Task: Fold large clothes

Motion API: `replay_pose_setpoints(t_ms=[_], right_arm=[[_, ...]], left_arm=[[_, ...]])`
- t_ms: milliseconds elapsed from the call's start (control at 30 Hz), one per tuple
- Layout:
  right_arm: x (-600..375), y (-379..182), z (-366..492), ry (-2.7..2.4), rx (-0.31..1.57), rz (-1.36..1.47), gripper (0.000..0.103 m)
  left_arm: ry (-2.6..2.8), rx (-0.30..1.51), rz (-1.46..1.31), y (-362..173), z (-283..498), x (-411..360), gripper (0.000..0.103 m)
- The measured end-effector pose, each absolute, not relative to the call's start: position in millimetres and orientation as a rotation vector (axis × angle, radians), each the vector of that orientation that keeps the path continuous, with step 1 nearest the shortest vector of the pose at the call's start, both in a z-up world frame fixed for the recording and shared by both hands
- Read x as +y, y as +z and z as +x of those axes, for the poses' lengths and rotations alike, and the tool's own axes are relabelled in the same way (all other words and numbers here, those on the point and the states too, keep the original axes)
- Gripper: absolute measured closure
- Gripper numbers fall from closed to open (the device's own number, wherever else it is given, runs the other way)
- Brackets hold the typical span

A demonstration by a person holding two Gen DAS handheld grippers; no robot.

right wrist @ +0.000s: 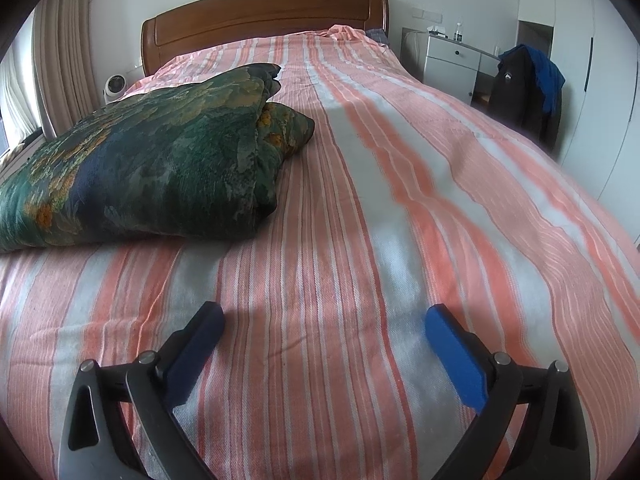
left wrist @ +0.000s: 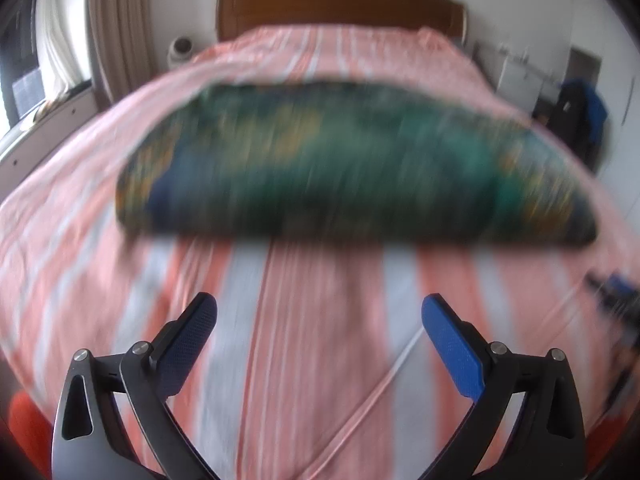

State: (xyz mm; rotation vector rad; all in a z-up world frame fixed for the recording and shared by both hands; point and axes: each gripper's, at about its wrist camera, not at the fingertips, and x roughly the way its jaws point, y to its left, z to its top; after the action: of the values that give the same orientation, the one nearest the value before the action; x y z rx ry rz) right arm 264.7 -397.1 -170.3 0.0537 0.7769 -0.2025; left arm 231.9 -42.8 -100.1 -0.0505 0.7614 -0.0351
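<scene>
Green floral blanket lies folded on bed, left gripper & right gripper w/ jaws wide, empty; prob. pinch both near corners evenly for next fold.

garment: green-blue, orange floral | bedspread: pink-white stripes | headboard: brown
</scene>
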Motion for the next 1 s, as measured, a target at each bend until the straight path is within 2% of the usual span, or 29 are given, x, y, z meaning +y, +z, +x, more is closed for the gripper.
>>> replay_pose_setpoints(t_ms=[200, 333, 400, 500, 767, 1000], right_arm=[[-394, -172, 262, -0.215, 0.771, 0.046, 0.002], [-395, -173, 261, -0.212, 0.766, 0.054, 0.002], [-395, -173, 260, -0.213, 0.765, 0.054, 0.002], [-395, -173, 261, -0.212, 0.765, 0.055, 0.002], [-396, -172, 259, -0.209, 0.768, 0.062, 0.001], [-401, -165, 254, -0.193, 0.759, 0.106, 0.002]], left_arm=[[-0.068, 0.701, -0.107, -33, 314, -57, 0.001], [-0.053, 0.748, 0.044, -45, 358, -87, 0.001], [-0.050, 0.840, 0.171, -74, 367, -106, 0.001], [-0.053, 0.869, 0.294, -108, 343, -114, 0.001], [-0.198, 0.888, 0.462, -120, 257, -117, 0.001], [-0.295, 0.882, 0.284, -89, 226, -91, 0.001]])
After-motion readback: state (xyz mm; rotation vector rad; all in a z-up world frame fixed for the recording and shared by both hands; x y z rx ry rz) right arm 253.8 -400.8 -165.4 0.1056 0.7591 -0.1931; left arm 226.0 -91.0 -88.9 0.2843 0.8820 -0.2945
